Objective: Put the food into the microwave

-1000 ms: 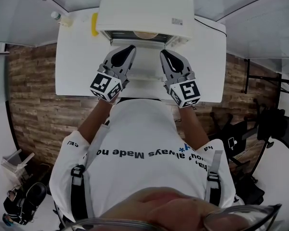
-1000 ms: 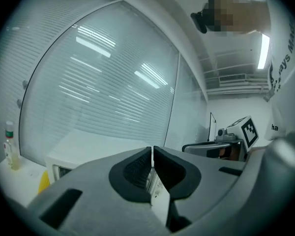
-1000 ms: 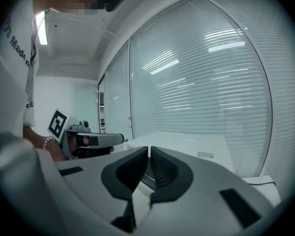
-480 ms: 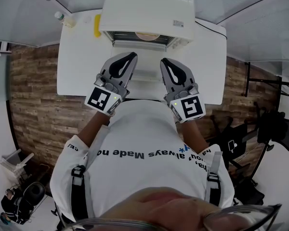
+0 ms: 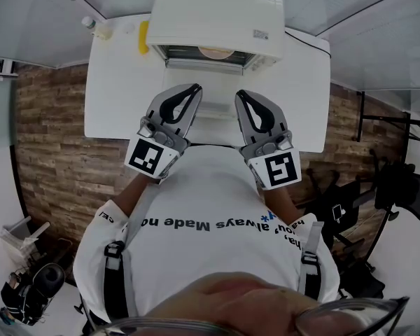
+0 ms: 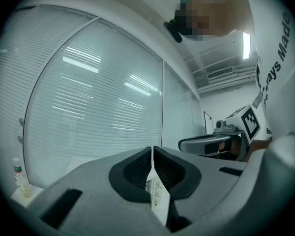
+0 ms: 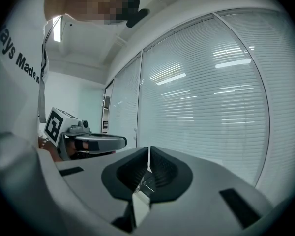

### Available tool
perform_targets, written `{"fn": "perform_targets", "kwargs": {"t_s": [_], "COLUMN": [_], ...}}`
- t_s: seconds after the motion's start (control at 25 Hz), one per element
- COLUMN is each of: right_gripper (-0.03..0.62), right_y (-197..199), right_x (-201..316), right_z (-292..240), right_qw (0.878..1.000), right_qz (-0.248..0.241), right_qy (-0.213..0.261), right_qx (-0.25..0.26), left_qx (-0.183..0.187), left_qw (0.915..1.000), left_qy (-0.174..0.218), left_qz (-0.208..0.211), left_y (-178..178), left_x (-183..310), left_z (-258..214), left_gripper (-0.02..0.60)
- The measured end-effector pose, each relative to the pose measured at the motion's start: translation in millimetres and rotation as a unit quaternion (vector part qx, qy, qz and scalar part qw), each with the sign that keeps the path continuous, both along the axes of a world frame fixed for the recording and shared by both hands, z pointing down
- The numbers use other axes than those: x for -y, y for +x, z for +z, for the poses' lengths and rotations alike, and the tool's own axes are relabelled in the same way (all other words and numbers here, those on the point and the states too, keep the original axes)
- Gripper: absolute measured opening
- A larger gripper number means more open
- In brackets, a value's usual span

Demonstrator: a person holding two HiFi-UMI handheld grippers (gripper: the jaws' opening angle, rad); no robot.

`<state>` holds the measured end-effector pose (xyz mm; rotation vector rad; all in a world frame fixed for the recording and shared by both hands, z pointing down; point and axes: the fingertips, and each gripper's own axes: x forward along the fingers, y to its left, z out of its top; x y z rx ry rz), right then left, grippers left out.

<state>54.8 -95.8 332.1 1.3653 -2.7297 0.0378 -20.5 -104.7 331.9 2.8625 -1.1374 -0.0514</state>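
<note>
In the head view a white microwave (image 5: 217,12) stands at the back of the white table (image 5: 112,89). Its front is open, and a round tan food item (image 5: 215,51) lies inside the dark cavity. My left gripper (image 5: 194,88) and right gripper (image 5: 240,94) hover side by side over the table's near edge, close to my chest and apart from the microwave. Each has its jaws shut together on nothing. In the left gripper view the left gripper (image 6: 152,149) points up at window blinds. The right gripper view shows the right gripper (image 7: 148,149) doing the same.
A yellow object (image 5: 144,37) and a small bottle (image 5: 91,23) sit on the table left of the microwave. The bottle (image 6: 18,173) also shows low at the left of the left gripper view. Wood-pattern floor lies either side of the table, with chairs at the right.
Both grippers have drawn back from the microwave's open front toward my chest. They stayed shut throughout.
</note>
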Motion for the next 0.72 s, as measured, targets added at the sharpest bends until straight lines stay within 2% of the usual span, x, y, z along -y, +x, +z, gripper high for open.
{"fn": "perform_targets", "kwargs": {"t_s": [0.12, 0.72], "right_gripper": [0.018, 0.018], "right_y": [-0.9, 17.2], "right_x": [-0.1, 3.5], "right_z": [-6.7, -1.4], "right_qw": [1.0, 0.999], "right_qz": [0.001, 0.028], "right_qy": [0.015, 0.004], "right_qx": [0.002, -0.017], "left_qx": [0.0, 0.017], "left_qw": [1.0, 0.9993], "left_qy": [-0.003, 0.011], "left_qz": [-0.004, -0.033], "left_y": [-2.1, -16.8], "left_x": [0.6, 7.1], "left_z": [1.2, 2.7], "left_gripper": [0.02, 0.02]}}
